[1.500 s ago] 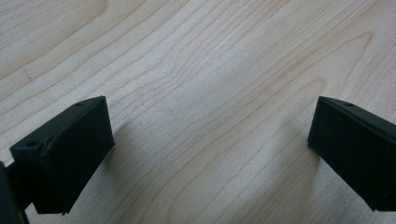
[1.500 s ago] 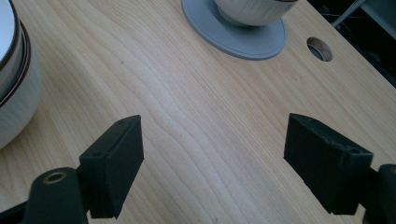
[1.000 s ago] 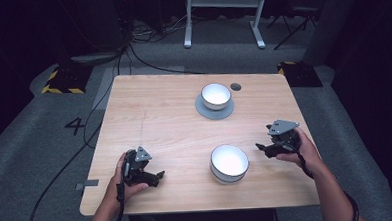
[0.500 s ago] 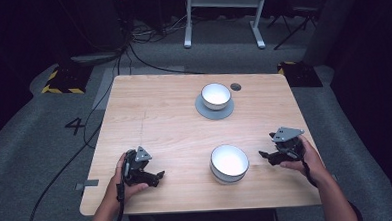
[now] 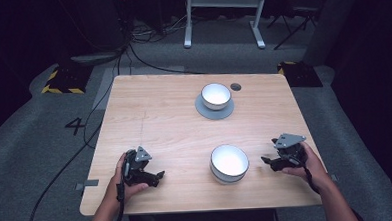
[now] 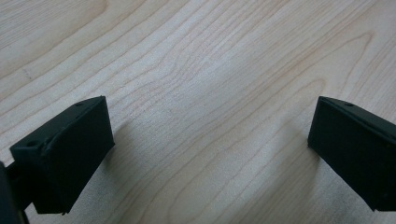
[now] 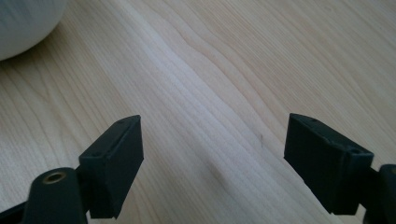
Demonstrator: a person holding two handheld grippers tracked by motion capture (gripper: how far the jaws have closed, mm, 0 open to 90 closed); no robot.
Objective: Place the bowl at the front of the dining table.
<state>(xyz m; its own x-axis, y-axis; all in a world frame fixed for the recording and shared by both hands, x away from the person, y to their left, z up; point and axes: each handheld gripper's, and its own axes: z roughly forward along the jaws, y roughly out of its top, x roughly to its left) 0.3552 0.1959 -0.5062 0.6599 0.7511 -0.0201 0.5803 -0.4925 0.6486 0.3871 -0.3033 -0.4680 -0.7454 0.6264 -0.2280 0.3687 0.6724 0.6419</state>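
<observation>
Two white bowls stand on the wooden table (image 5: 159, 117). The near bowl (image 5: 229, 162) sits toward the front edge; its side also fills the top left corner of the right gripper view (image 7: 23, 23). The far bowl (image 5: 216, 95) rests on a grey round mat (image 5: 204, 111). My left gripper (image 5: 158, 175) lies low on the table at the front left, open, with bare wood between its jaws (image 6: 210, 140). My right gripper (image 5: 266, 162) rests at the front right, just right of the near bowl, open over bare wood (image 7: 212, 154).
A small dark round spot (image 5: 235, 86) marks the table beside the far bowl. Cables (image 5: 90, 140) run over the grey floor at the left. A white metal stand (image 5: 225, 14) is behind the table.
My right gripper has moved down and toward the table's front right edge, settling low beside the near bowl. The left gripper has stayed put.
</observation>
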